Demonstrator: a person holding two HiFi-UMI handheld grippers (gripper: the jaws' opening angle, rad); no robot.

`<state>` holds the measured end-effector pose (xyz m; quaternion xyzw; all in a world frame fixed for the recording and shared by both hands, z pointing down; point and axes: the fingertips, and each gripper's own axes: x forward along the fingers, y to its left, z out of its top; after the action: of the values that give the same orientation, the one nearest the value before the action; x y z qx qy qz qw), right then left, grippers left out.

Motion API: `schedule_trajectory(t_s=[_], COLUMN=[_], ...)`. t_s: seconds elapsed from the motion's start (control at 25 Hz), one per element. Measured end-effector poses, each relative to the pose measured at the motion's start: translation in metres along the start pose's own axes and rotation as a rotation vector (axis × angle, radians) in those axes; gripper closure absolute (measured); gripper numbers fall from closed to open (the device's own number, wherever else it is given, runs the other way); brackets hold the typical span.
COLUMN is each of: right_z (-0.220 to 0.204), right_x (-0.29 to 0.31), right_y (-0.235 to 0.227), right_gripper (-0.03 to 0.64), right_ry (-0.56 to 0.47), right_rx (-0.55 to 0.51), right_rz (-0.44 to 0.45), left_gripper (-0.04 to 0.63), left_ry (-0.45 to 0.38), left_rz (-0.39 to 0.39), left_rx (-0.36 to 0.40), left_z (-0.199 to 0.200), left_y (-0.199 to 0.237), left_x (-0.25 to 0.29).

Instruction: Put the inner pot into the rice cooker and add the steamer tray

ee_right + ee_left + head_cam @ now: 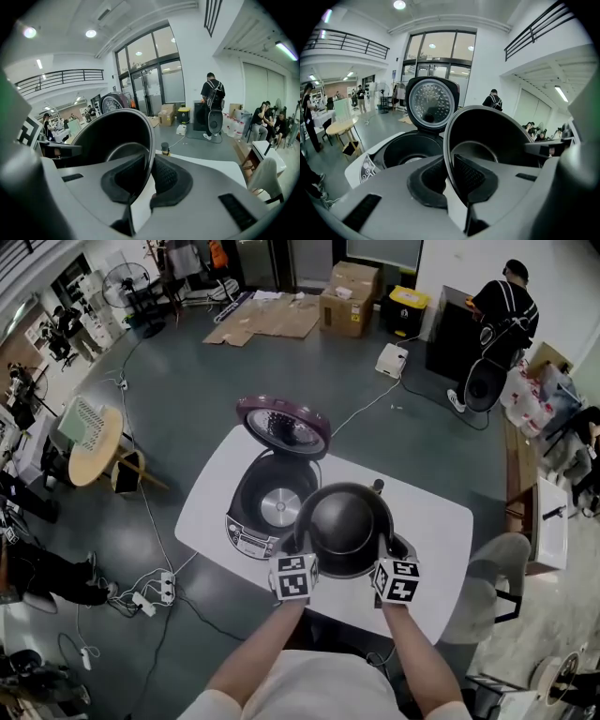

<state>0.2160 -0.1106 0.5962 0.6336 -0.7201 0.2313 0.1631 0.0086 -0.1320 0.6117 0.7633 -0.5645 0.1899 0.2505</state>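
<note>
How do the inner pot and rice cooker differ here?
The inner pot is held by its rim in the left gripper and right gripper; the rice cooker sits on the table. The pot is dark; the cooker pale, its lid open. Both are round and empty.

A grey floor (187, 381) holds a white table (441, 521), a round wooden table (103, 454) and cardboard boxes (349, 296), with tall windows (440, 51) behind.

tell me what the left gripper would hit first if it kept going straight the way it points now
The left gripper, jaws shut on the inner pot, aims forward and down at the open rice cooker. It would likely meet the cooker's near rim first, though depth is hard to judge.
</note>
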Motion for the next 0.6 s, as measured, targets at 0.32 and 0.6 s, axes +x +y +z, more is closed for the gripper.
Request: schedule_trajectory(t_s=[0.32,0.6], right_z=[0.029,0.041], right_x=[0.015,0.034], right_y=[0.033,0.072], right_gripper=[0.554,0.552], right_ry=[-0.022,-0.024], right_rx=[-0.047,-0.082], right_rz=[0.052,0.092], left_gripper=[0.537,0.54], left_ry=[-0.04,-0.058], left_rz=[0.051,0.092], left_rx=[-0.015,-0.048], left_z=[0.026,0.035], left_y=[0.031,0.073], left_x=[-0.012,-0.018])
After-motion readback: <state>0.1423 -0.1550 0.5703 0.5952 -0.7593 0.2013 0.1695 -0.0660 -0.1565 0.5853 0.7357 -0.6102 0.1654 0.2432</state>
